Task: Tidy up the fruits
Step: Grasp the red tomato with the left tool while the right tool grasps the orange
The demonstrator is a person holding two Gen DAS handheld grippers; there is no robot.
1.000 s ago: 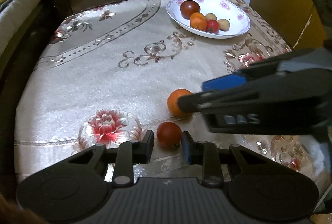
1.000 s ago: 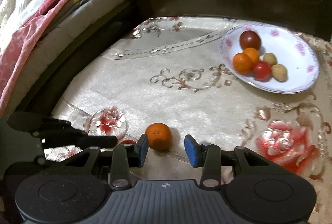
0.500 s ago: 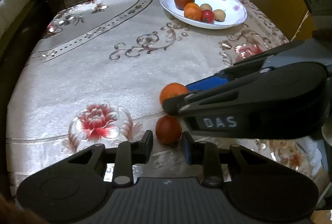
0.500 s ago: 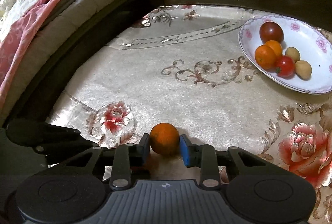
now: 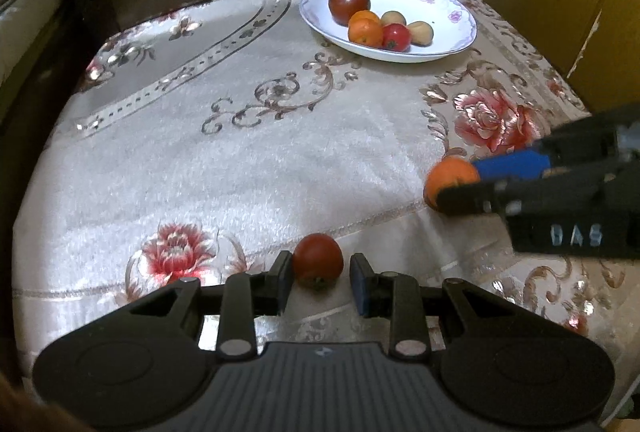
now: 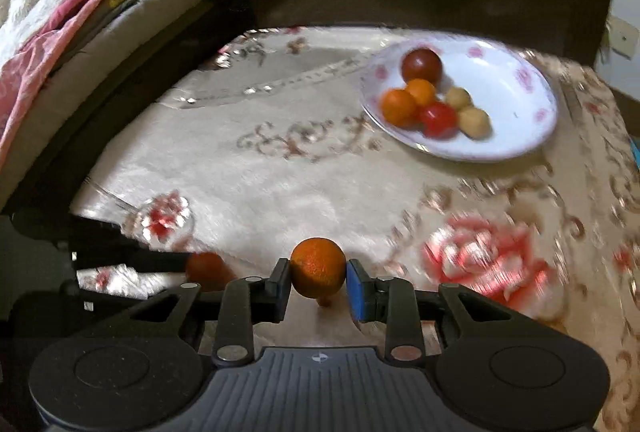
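Round orange tangerine (image 6: 318, 267) sits pinched in right claw (image 6: 318, 282); left claw (image 5: 319, 274) gapes around red tomato (image 5: 318, 259): close gently, centred.

White letters "DAS" on the black side of the right hand-held gripper (image 5: 452, 188).

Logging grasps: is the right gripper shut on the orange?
Shut on it: the right gripper has both pads against the orange.

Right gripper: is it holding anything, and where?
Right gripper pinches the small round orange fruit across its sides. Left gripper only straddles the red tomato.
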